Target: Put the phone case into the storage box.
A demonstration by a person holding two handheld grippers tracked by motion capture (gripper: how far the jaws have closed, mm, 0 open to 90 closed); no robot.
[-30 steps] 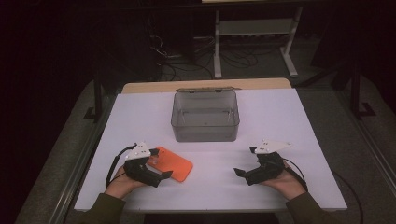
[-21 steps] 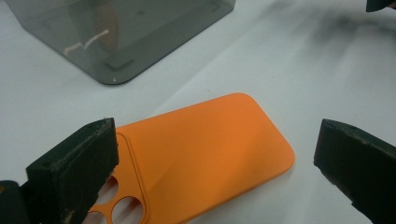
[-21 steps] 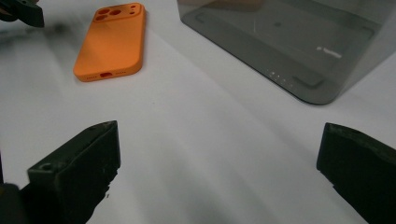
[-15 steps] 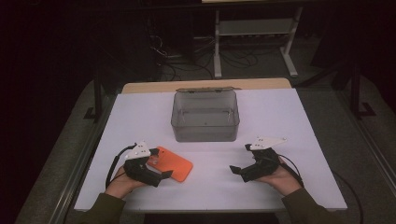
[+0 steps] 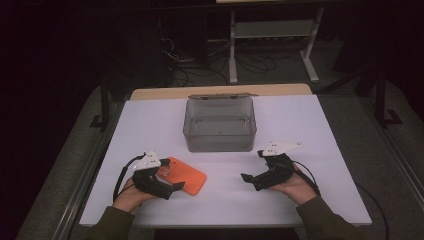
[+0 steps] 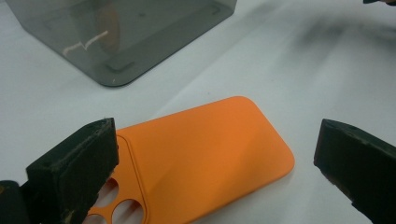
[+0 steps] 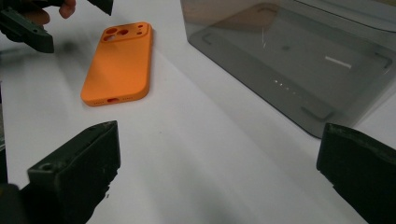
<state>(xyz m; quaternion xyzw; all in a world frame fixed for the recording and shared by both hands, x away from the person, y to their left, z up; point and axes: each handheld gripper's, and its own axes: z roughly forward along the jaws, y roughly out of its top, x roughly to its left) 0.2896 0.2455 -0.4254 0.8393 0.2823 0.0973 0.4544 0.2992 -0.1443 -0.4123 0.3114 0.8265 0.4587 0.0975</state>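
No writing is legible on the orange phone case (image 5: 182, 176), which lies flat at the near left of the table (image 5: 300, 120). The left gripper (image 6: 215, 163) straddles its camera end, jaws released. The right gripper (image 5: 248, 178), also spread wide, holds nothing. Farther back stands a grey clear box (image 5: 220, 125).

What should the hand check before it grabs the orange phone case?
1. Left gripper open wide enough: ok, jaws stand apart on either side of the orange phone case.
2. Case lying flat on the white table: ok.
3. Case free of other things: ok.
4. Grey box open and empty: ok.
5. Right gripper out of the way: ok, open and apart from the case.
6. Jaws low enough to grip: cannot tell.
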